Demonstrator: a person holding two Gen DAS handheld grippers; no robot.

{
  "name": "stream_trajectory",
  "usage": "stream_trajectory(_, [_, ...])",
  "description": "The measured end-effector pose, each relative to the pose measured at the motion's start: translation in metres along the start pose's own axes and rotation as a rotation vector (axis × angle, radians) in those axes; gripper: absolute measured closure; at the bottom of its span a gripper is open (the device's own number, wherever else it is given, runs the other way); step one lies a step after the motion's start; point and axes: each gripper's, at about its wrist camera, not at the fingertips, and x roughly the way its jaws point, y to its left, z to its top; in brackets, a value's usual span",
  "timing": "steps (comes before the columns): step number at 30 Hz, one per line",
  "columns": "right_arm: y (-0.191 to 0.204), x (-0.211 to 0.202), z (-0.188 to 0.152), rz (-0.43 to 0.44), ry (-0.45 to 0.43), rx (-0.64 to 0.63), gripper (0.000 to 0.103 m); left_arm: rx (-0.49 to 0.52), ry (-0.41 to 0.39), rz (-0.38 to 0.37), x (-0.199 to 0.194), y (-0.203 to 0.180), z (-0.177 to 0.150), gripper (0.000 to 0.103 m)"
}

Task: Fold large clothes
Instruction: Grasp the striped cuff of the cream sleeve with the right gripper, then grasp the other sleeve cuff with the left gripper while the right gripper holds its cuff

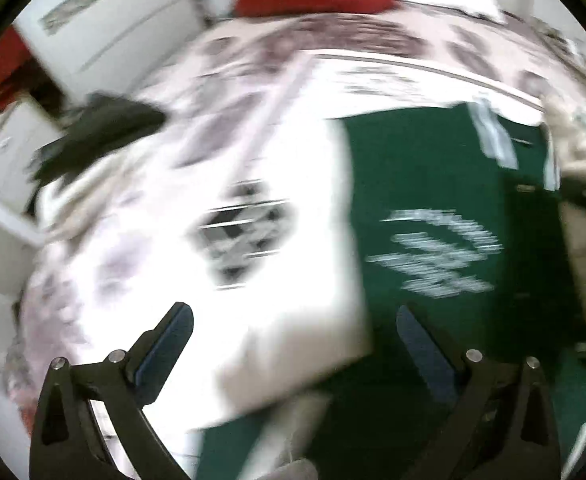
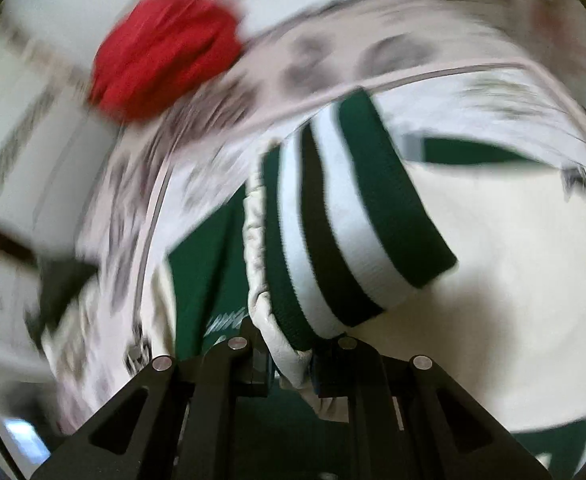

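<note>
Left claw [image 1: 293, 336]: spread wide and holding nothing, its two blue-padded fingers [image 1: 165, 356] well apart above the garment.
Right claw [image 2: 291, 364]: clenched on the cream leather sleeve [image 2: 259, 280] of the jacket, just below the striped cuff [image 2: 345, 224], which stands up from the pinch.
Varsity jacket [image 1: 433, 200]: green body with blurred white lettering on it, cream sleeves, green-and-white ribbed trim; it lies spread on the bed, one cream sleeve [image 1: 293, 320] folded across the body in the left wrist view.
Striped cuff: bands of green and white rib-knit, tilted up and to the right in the right wrist view.
Bed cover [image 1: 133, 240]: pale with a grey-mauve floral print, under the jacket.
Red cloth [image 2: 165, 52]: a bunched red item at the far edge of the bed, well apart from the jacket.
Dark garment [image 1: 101, 132]: a black piece lying on the cover to the left, apart from the jacket.
Sharpness: both views are motion-blurred, so the fine print cannot be read.
</note>
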Motion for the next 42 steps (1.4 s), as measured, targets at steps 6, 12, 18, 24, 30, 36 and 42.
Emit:
stream_trajectory(6, [0.096, 0.119, -0.075, -0.066, 0.259, -0.194, 0.076, -0.166, 0.192, 0.028, 0.029, 0.102, -0.054, 0.0])
stream_trajectory(12, [0.063, 0.085, -0.099, 0.287, 0.373, -0.001, 0.025, -0.44, 0.382, -0.178, 0.049, 0.159, -0.127, 0.0])
stream_trajectory(18, [0.004, 0.036, -0.126, 0.213, 0.47, 0.114, 0.025, -0.81, 0.453, -0.392, 0.089, 0.193, -0.178, 0.0])
stream_trajectory(24, [-0.03, 0.039, -0.136, 0.112, 0.504, 0.172, 0.025, -1.119, 0.349, -0.349, 0.107, 0.239, -0.196, 0.05])
stream_trajectory(30, [-0.021, 0.036, -0.15, 0.006, 0.462, 0.122, 0.025, -0.99, 0.15, -0.172, 0.108, 0.291, -0.151, 0.094])
stream_trajectory(36, [0.002, 0.035, -0.136, -0.111, 0.437, 0.012, 0.025, -0.933, 0.103, -0.17, 0.167, 0.344, -0.097, 0.093])
stream_trajectory(42, [0.034, 0.022, -0.13, -0.094, 0.347, -0.1, 0.025, -0.845, 0.125, -0.216, 0.207, 0.356, -0.057, 0.087])
